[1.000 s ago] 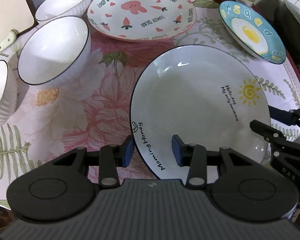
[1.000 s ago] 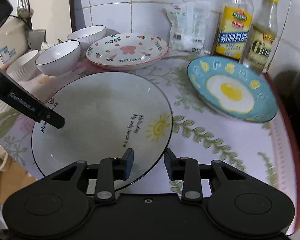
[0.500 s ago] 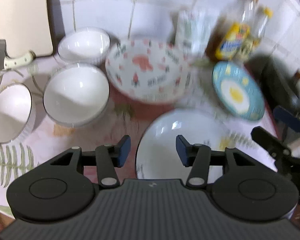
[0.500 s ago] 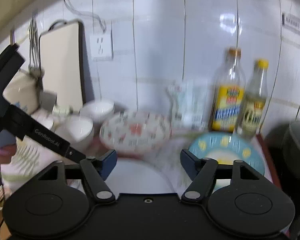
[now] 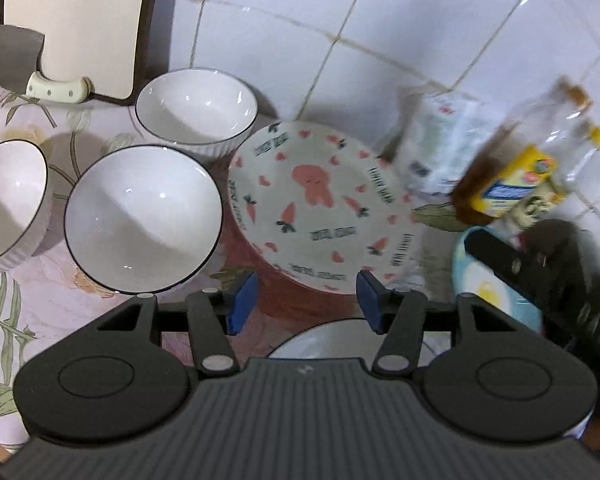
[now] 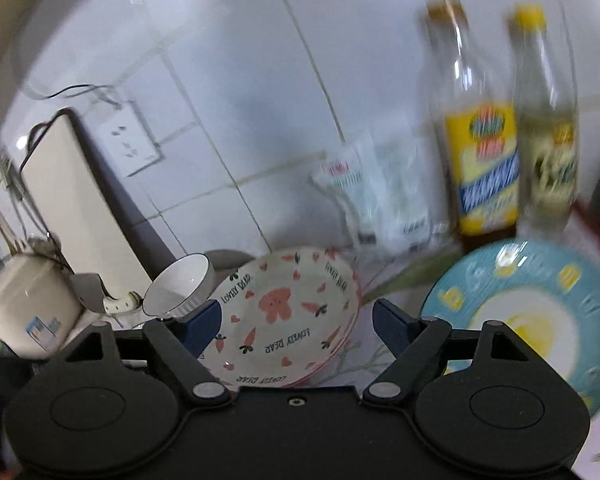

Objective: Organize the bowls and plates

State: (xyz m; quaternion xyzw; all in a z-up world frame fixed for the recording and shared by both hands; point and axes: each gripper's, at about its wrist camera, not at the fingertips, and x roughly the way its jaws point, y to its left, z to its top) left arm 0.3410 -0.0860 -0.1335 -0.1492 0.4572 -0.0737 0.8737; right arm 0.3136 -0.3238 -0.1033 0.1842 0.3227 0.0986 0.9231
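Both grippers empty, jaws opening: left gripper (image 5: 306,298) and right gripper (image 6: 296,324) aim at carrot plate (image 5: 320,208) beside three bowls (image 5: 142,220) on surface (image 5: 16,300); likely next pickup for stacking.

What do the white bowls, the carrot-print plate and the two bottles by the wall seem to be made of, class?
White bowls: likely glazed ceramic; glossy highlights, thin dark rim, ribbed outside.
Carrot-print plate: probably glazed ceramic too, with printed pink and orange motifs under a shine.
Two bottles: clear glass or hard plastic; the blur leaves it open. You can see through them above the paper-looking labels.
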